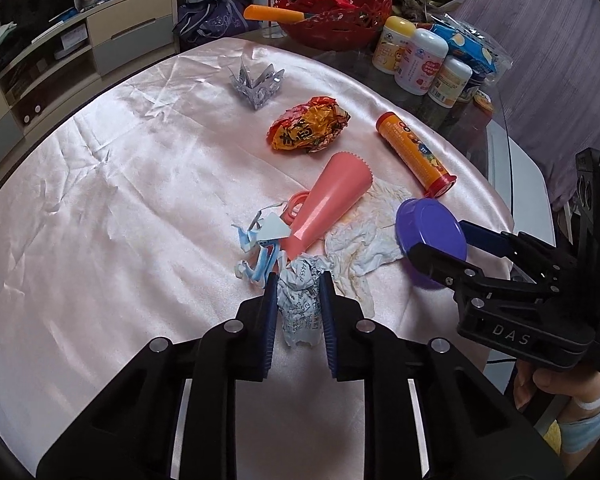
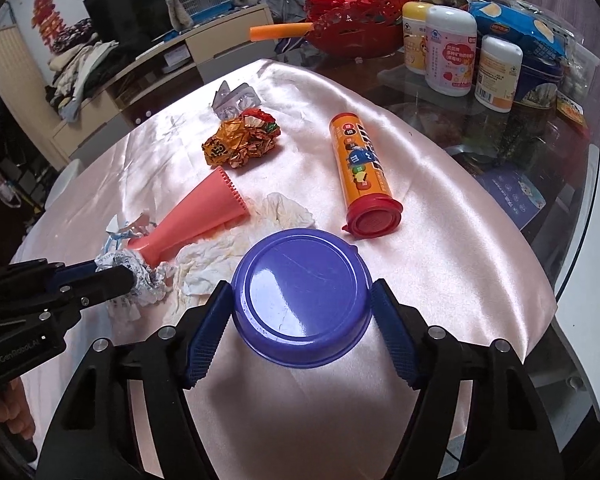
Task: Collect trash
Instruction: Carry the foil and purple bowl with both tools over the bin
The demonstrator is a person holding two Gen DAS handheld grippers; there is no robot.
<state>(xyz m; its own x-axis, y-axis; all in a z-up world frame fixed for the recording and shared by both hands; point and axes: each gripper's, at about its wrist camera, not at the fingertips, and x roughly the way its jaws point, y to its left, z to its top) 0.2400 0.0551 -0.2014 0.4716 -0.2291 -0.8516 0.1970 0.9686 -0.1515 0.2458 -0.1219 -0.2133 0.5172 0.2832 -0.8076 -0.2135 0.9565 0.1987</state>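
1. The left gripper (image 1: 299,280) sits at lower centre of the left view, its 2 blue-padded fingers (image 1: 270,320) narrowed onto a crumpled paper wad (image 1: 302,300) that rests on the pink satin surface (image 1: 120,208).
2. The right gripper (image 2: 302,300) fills the lower part of the right view; its fingers (image 2: 206,336) are spread wide and press both sides of a purple lid (image 2: 300,296), holding it tilted above the surface.
3. In the left view the lid appears at right of centre, clamped by the right gripper coming in from the right edge.
4. Just beyond the wad lies a pink cone (image 1: 328,204), pointing toward the upper right, with torn blue-and-white scraps (image 1: 260,248) touching its narrow end on the left.
5. A stained white tissue (image 1: 360,248) spreads under and right of the cone, between the wad and the lid.
6. An orange wrapper (image 1: 308,124) lies crumpled above centre, near a silver foil piece (image 1: 256,82) further up.
7. An orange tube (image 1: 416,152) with a red cap lies on its side at right of the wrapper.
8. A red basket (image 1: 340,12) and 3 white-capped bottles (image 1: 420,60) stand at the upper right, off the satin.
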